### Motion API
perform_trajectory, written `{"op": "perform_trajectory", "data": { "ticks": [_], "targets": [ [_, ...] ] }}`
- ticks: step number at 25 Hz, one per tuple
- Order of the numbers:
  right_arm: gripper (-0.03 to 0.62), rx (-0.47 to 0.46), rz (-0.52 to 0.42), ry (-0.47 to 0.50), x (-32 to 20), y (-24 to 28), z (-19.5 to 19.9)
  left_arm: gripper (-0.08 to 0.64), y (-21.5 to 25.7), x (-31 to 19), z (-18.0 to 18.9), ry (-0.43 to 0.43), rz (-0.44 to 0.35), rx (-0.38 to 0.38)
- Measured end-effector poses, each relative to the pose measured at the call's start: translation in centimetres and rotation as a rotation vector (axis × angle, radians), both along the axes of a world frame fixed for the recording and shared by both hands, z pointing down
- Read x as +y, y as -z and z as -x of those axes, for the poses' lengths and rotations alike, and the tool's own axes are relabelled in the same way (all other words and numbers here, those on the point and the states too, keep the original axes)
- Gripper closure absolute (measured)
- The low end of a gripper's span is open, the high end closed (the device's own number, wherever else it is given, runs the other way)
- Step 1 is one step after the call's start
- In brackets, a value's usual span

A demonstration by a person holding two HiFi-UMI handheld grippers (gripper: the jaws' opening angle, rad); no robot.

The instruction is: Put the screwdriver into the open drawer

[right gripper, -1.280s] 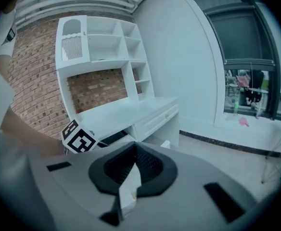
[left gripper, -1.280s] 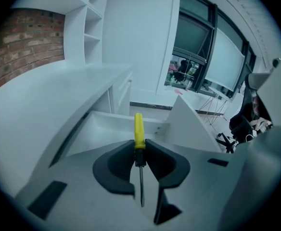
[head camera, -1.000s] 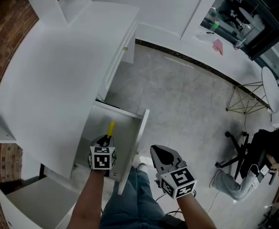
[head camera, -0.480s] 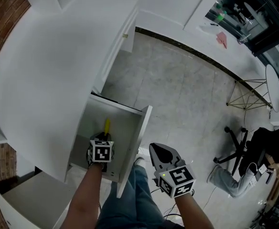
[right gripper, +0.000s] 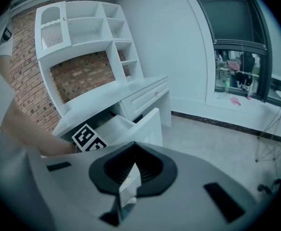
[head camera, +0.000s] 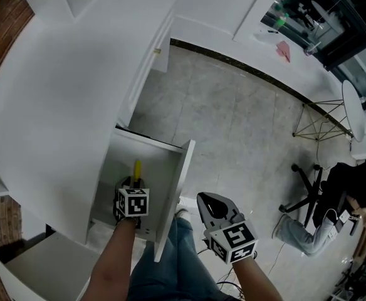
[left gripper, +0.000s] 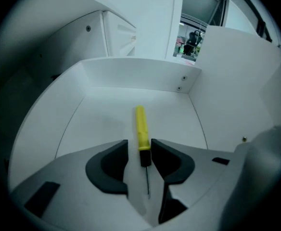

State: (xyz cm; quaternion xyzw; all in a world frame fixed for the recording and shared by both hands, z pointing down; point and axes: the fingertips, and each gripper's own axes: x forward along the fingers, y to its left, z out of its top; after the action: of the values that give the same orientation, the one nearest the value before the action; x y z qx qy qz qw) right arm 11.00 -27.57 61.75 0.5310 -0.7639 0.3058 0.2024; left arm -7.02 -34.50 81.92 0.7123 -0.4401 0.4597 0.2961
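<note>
The screwdriver [left gripper: 141, 126], yellow handle with a black collar and thin shaft, lies on the floor of the open white drawer [left gripper: 131, 73], pointing away toward its back wall. My left gripper [left gripper: 139, 153] reaches steeply down into the drawer, its jaws opening on either side of the collar, with a gap showing on the left. In the head view the yellow handle of the screwdriver [head camera: 137, 168] sticks out beyond the left gripper [head camera: 128, 184] inside the drawer [head camera: 178, 180]. My right gripper [head camera: 209, 197] hangs outside the drawer front, shut and empty; the right gripper [right gripper: 131, 170] looks toward the desk.
The white desk top [head camera: 57, 93] overhangs the drawer's left side. A closed drawer with a small knob [head camera: 158, 50] is farther along. The person's legs [head camera: 170, 256] stand right below the drawer front. An office chair [head camera: 308, 193] and a wire frame [head camera: 321, 121] stand on the grey floor at right.
The left gripper has sunk into the drawer with the screwdriver, which now rests on the drawer floor. The right gripper has dropped slightly.
</note>
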Motion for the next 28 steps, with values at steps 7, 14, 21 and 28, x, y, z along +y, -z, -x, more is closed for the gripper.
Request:
{"op": "perform_trajectory", "data": {
  "ticks": [7, 14, 21, 28],
  "targets": [
    [0.580, 0.002, -0.021, -0.003, 0.9, 0.8, 0.4, 0.379, 2.3, 0.3, 0.1, -0.022, -0.032, 0.026],
    [0.580, 0.005, -0.129, 0.010, 1.9, 5.6, 1.0, 0.423, 8.4, 2.3, -0.2, -0.013, -0.132, 0.102],
    [0.580, 0.020, -0.294, 0.044, 5.7, 12.8, 2.0, 0.546, 18.8, 6.0, 1.2, 0.042, -0.307, 0.195],
    [0.581, 0.145, -0.517, 0.176, 9.9, 21.1, 4.4, 0.546, 29.8, 10.5, 0.7, 0.000, -0.524, 0.307]
  ]
}}
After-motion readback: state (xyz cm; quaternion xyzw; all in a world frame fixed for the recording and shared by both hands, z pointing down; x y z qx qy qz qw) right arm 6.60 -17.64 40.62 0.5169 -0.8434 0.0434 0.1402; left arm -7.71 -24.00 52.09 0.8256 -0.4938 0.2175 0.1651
